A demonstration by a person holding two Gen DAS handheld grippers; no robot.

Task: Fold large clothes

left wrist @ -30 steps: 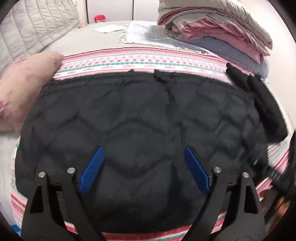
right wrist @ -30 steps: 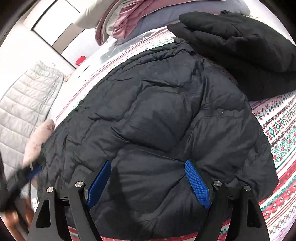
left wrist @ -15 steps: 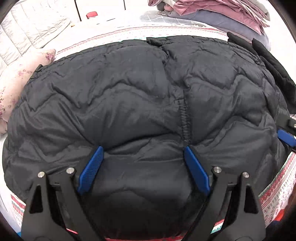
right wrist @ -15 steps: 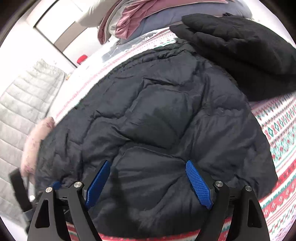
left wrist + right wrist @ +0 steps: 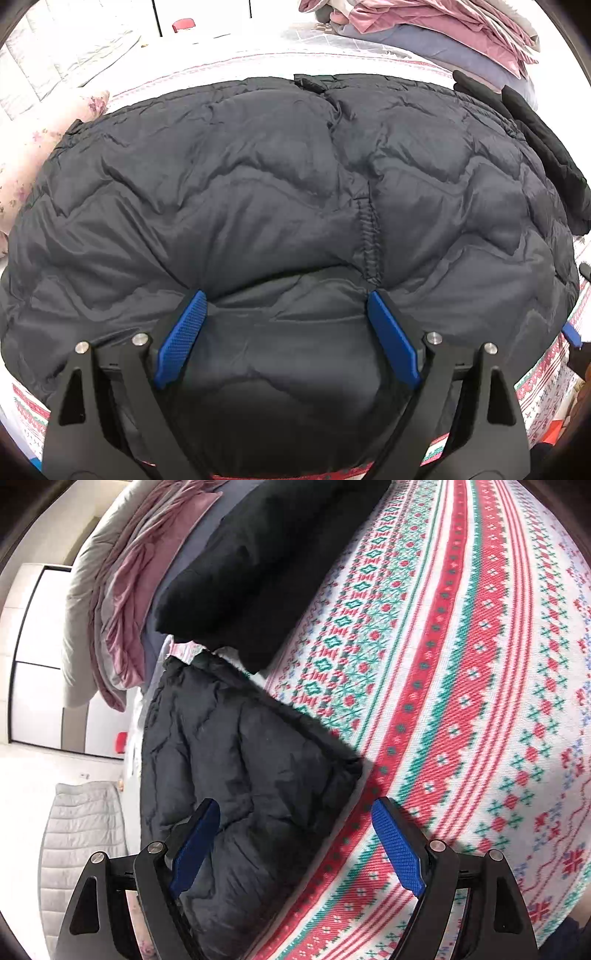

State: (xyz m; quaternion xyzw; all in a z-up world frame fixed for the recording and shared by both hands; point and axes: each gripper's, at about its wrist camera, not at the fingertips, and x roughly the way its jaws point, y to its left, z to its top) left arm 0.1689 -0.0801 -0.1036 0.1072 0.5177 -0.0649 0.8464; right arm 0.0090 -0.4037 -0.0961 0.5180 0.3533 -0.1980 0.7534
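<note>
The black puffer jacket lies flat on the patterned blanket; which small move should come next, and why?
Probably close the right tool on the jacket's edge. The black puffer jacket lies spread on the patterned blanket, and both tools are open and hold nothing. The right tool straddles the jacket's side edge near a corner, while the left tool sits over its middle.

The black puffer jacket (image 5: 280, 206) covers most of the bed near the left claw (image 5: 286, 332). To its right, the patterned blanket (image 5: 461, 686) lies bare and passable. A folded black garment (image 5: 266, 565) and stacked bedding (image 5: 122, 602) block the far side.
</note>
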